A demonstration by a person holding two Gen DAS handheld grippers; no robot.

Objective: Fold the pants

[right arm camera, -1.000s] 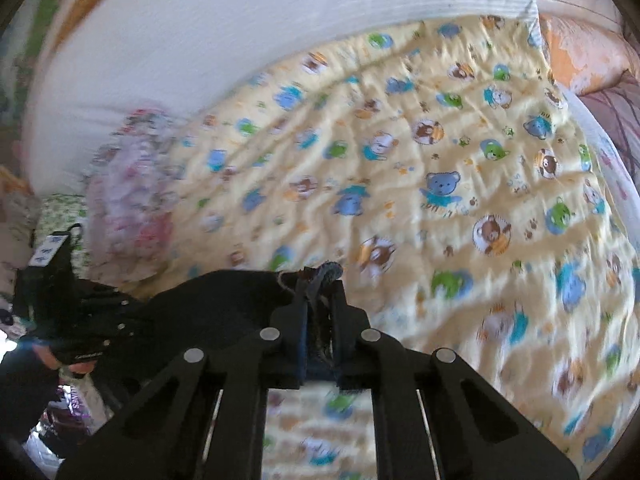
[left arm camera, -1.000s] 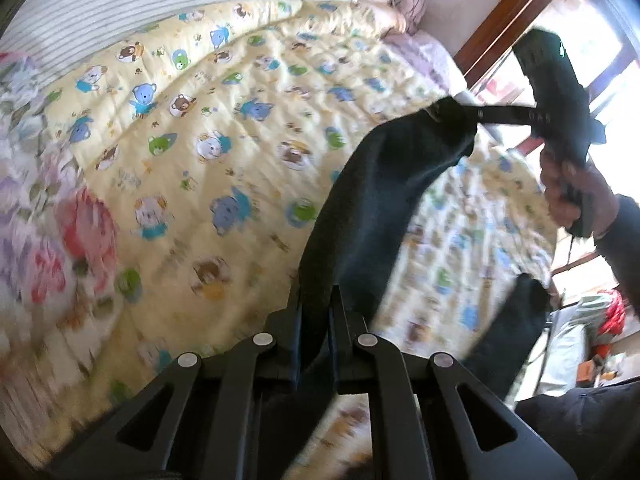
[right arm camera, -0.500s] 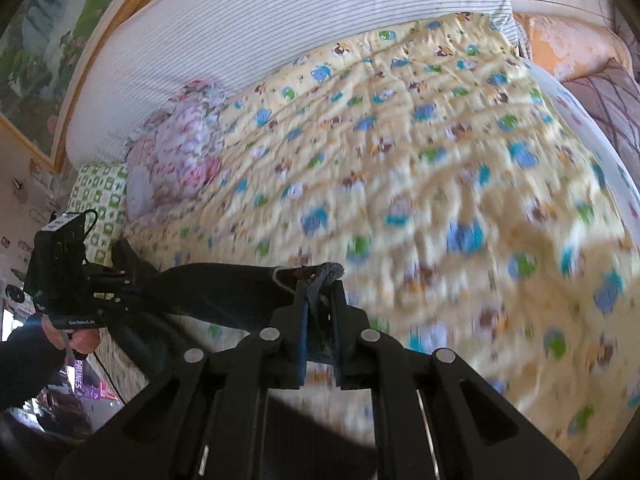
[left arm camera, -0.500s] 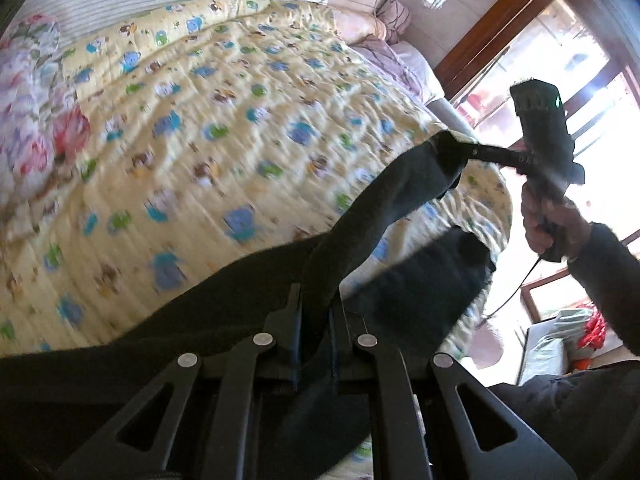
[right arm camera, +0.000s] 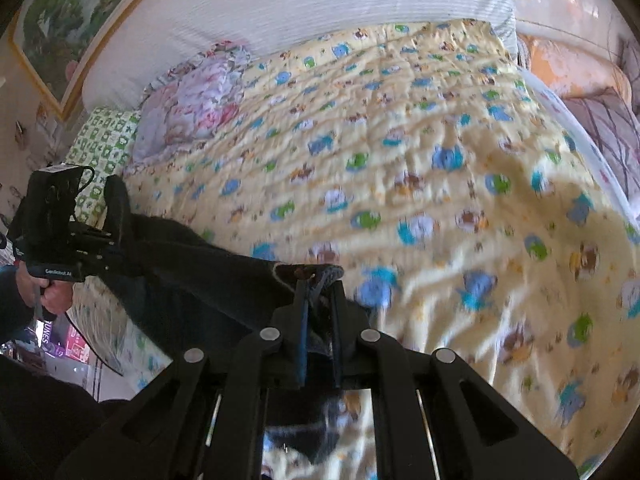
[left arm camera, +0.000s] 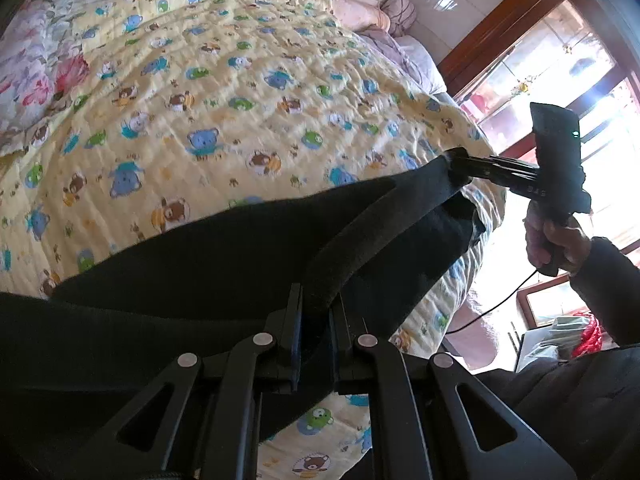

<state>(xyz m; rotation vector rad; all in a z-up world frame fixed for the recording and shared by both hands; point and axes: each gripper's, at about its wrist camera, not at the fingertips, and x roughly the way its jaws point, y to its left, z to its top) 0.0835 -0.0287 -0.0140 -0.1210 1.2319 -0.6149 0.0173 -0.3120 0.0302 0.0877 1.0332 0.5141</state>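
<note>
Stretching one pair of dark pants (left arm camera: 224, 264) between two handheld grippers above a bed: the left gripper (left arm camera: 314, 312), at 6 o'clock in its own wrist view, has its fingers pressed together on a thick band of the fabric, while the right gripper (left arm camera: 460, 166), seen at 3 o'clock in that view, is clamped on the far end of the same band. In the right wrist view the right gripper (right arm camera: 320, 300) pinches a bunched edge of the pants (right arm camera: 192, 276) at 6 o'clock, w/ the left gripper (right arm camera: 116, 216) at 9 o'clock. One yellow quilt (left arm camera: 240, 92) w/ cartoon bears covers the bed under the pants; one floral pillow (right arm camera: 192, 96) lies at 11 o'clock, one white striped headboard (right arm camera: 280, 4) behind it. No containers in view.
</note>
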